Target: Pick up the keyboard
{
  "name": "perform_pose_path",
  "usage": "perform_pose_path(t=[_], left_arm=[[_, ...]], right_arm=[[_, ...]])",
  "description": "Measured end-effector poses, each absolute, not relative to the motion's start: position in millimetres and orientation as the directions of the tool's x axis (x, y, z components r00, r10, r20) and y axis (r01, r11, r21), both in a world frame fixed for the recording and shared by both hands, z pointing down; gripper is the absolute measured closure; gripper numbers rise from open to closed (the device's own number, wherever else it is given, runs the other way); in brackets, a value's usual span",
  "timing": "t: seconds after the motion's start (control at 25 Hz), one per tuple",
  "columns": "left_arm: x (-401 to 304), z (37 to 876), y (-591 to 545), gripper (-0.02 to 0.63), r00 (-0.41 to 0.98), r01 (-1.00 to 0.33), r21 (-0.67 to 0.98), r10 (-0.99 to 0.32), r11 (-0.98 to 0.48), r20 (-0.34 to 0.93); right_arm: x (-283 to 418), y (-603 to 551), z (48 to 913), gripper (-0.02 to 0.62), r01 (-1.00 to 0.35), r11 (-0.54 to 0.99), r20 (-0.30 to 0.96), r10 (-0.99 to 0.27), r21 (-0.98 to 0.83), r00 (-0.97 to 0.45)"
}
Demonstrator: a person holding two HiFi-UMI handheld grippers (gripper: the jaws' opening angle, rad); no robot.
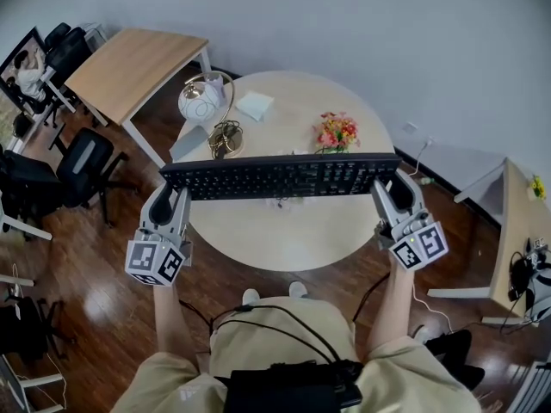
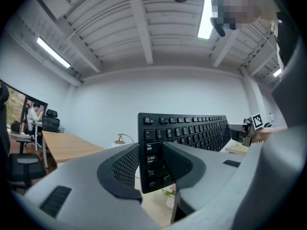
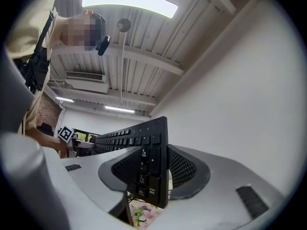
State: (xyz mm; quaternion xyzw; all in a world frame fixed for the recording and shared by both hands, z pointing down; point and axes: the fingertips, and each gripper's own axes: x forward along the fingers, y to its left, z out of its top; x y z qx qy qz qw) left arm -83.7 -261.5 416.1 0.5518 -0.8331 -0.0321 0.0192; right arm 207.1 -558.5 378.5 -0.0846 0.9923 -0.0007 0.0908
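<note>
The round pale surface [image 1: 284,231] stands on a dark wood floor [image 1: 86,299] near a grey wall. On it are one bunch of flowers [image 1: 337,132], one white round lamp [image 1: 200,101] and one white napkin [image 1: 255,105]. The one keyboard [image 1: 280,177] is in the air above the surface. The left gripper [image 1: 175,189] is clamped on its left end and the right gripper [image 1: 389,188] on its right end. One wooden table [image 1: 138,67] stands behind at the left.

Black keyboard [image 1: 280,177], pale beige round table [image 1: 284,231]
</note>
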Motion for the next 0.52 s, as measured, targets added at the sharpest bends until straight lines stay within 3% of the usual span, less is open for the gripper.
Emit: perform_pose_path(t=[0.52], left_arm=[[-78.5,420.3,-260.2,0.477,-0.374,-0.925,0.075,-0.927,0.374,0.015]], right_arm=[[216.2,-556.0,381.5,0.414,-0.199,0.980,-0.175,-0.196,-0.001,-0.965]])
